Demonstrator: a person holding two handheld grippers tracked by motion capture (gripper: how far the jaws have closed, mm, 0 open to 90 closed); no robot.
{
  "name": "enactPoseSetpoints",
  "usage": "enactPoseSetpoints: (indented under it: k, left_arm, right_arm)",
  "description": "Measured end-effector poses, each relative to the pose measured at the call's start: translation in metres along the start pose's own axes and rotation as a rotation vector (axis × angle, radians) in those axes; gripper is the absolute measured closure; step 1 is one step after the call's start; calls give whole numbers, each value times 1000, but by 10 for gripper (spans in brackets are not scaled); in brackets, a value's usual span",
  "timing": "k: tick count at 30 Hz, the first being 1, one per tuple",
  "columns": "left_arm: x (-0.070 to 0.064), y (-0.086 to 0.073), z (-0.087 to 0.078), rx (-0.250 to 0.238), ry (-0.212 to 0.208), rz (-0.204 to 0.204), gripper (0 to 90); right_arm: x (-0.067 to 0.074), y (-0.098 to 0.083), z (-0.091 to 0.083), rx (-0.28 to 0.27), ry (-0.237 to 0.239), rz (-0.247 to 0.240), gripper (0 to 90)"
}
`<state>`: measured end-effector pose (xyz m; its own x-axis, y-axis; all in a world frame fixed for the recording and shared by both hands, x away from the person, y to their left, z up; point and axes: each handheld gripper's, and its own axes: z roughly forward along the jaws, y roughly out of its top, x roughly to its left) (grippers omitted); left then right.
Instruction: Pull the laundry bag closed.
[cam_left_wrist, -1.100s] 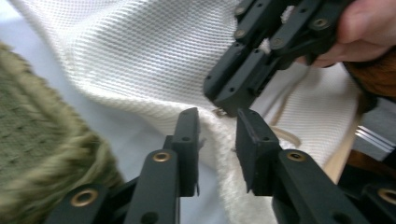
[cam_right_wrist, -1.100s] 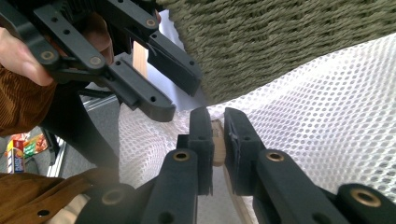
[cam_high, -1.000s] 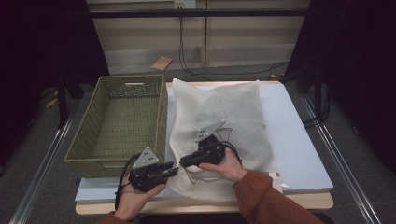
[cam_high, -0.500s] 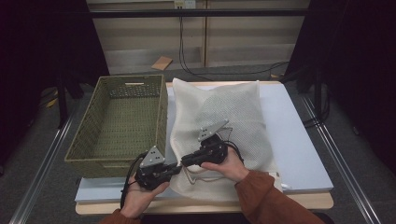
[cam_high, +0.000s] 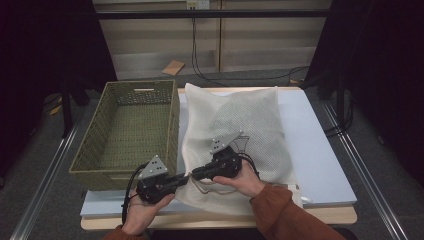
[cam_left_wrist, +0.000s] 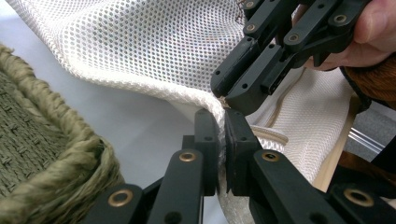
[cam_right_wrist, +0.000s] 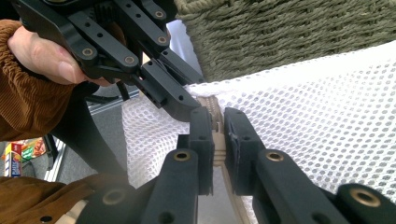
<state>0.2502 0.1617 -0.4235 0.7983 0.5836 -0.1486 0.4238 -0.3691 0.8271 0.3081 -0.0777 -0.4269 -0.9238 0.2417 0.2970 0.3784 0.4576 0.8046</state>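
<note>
1. At the left of the high view we see an olive woven basket (cam_high: 131, 132) standing on the pale table top (cam_high: 320, 150), its right wall just beside the mesh bag.
2. Lower left of centre in that view, we find the left gripper (cam_high: 186, 177), held in the person's left hand (cam_high: 142, 212). Its jaws have just been closing; in the left gripper view we see the left gripper (cam_left_wrist: 220, 140) clamped on the hemmed edge of the bag, the fabric pinched between the pads.
3. At the centre lies the white mesh laundry bag (cam_high: 235, 125), spread flat on the table from the upper middle of the frame down to its near edge. We note a darker item faintly visible through the mesh, too indistinct to identify.
4. Right of centre, the right gripper (cam_high: 195, 174) sits in the right hand (cam_high: 247, 180), whose rust-coloured sleeve (cam_high: 280, 215) enters from the bottom edge. In the right gripper view, the right gripper (cam_right_wrist: 217, 121) is closed on the bag's beige zipper band (cam_right_wrist: 215, 140).
5. We see the two sets of jaw tips nearly touching, both gripping the same near-left edge of the bag.
</note>
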Motion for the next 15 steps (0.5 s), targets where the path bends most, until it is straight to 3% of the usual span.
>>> enactPoseSetpoints:
  k: [15]
  left_arm:
    - [0,1,-4,-10,-6,30,858]
  right_arm:
    - [1,-6,-3,21,-15,-16,828]
